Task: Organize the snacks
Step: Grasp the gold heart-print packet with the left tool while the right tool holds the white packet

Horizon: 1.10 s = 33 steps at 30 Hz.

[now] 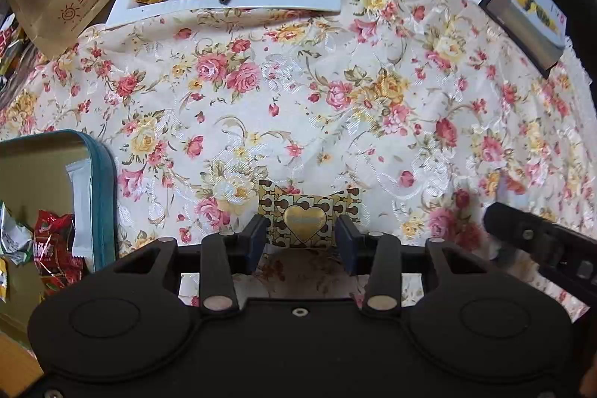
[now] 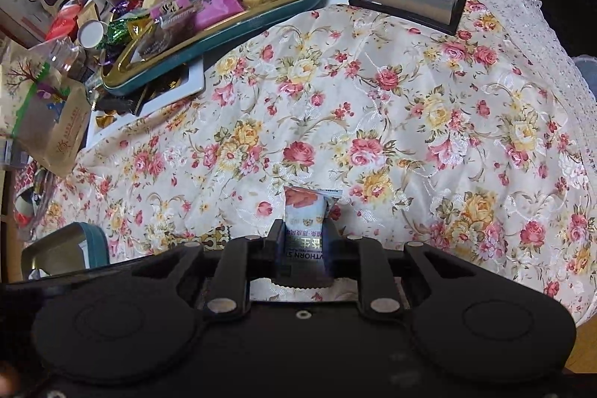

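Left: one teal tin (image 1: 102, 196), rim cut off, holds crinkled foil sweets — count unclear. One flat gold wrapper (image 1: 304, 217) with a heart lies on the glossy floral cloth (image 1: 298, 92) between the left gripper (image 1: 303, 237) fingers, which stand apart, untouching. The right gripper (image 2: 304, 245) is clamped on one pale packet (image 2: 308, 211), its lower print hidden.

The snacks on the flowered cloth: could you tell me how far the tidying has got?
Done: the teal tin already holds several wrapped snacks. In hand: the right gripper is shut on a pale hawthorn snack packet, while the open left gripper straddles the gold heart-patterned packet. Left: boxing both; the cluttered pile behind looks unsorted.
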{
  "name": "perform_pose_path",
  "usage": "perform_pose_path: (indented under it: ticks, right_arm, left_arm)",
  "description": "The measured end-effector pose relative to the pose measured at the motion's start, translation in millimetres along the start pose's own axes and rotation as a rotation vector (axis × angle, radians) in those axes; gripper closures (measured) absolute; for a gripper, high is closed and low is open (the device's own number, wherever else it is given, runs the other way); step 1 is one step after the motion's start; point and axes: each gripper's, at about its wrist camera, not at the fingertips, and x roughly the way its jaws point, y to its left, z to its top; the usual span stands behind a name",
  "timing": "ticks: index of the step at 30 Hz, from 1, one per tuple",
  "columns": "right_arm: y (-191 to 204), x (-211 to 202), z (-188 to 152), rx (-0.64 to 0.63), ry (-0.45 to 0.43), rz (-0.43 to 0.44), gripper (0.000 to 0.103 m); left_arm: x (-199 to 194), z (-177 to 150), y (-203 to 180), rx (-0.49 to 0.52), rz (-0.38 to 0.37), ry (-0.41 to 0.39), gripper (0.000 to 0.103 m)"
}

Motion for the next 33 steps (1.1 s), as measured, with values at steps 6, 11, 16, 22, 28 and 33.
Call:
perform_pose_path:
  ticks: [6, 11, 16, 22, 28, 33]
  right_arm:
    - [-2.1, -9.1, -0.9, -0.001, -0.013, 0.017, 0.082]
    - [-6.4, -11.8, 0.7, 0.02, -0.017, 0.022, 0.082]
    - [-8.4, -16.1, 1.5, 0.031, -0.026, 0.028, 0.082]
    - [-8.4, -17.9, 1.6, 0.036, -0.027, 0.036, 0.082]
    - [-5.6, -20.1, 1.1, 0.031, -0.03, 0.042, 0.082]
    - [-2.9, -23.4, 2.3, 0.03, -0.038, 0.051, 0.082]
  left_arm:
    - [11.7, 2.8, -10.0, 0.013, 0.02, 0.009, 0.052]
    - [15.8, 2.9, -23.0, 0.04, 0.048, -0.01, 0.048]
    - [20.4, 1.9, -33.1, 0.068, 0.066, -0.026, 0.042]
    - [24.2, -1.6, -34.9, 0.048, 0.062, -0.028, 0.039]
    - [22.1, 0.6, -23.6, -0.027, 0.038, -0.015, 0.054]
    - [20.7, 5.2, -9.9, -0.073, 0.008, 0.006, 0.071]
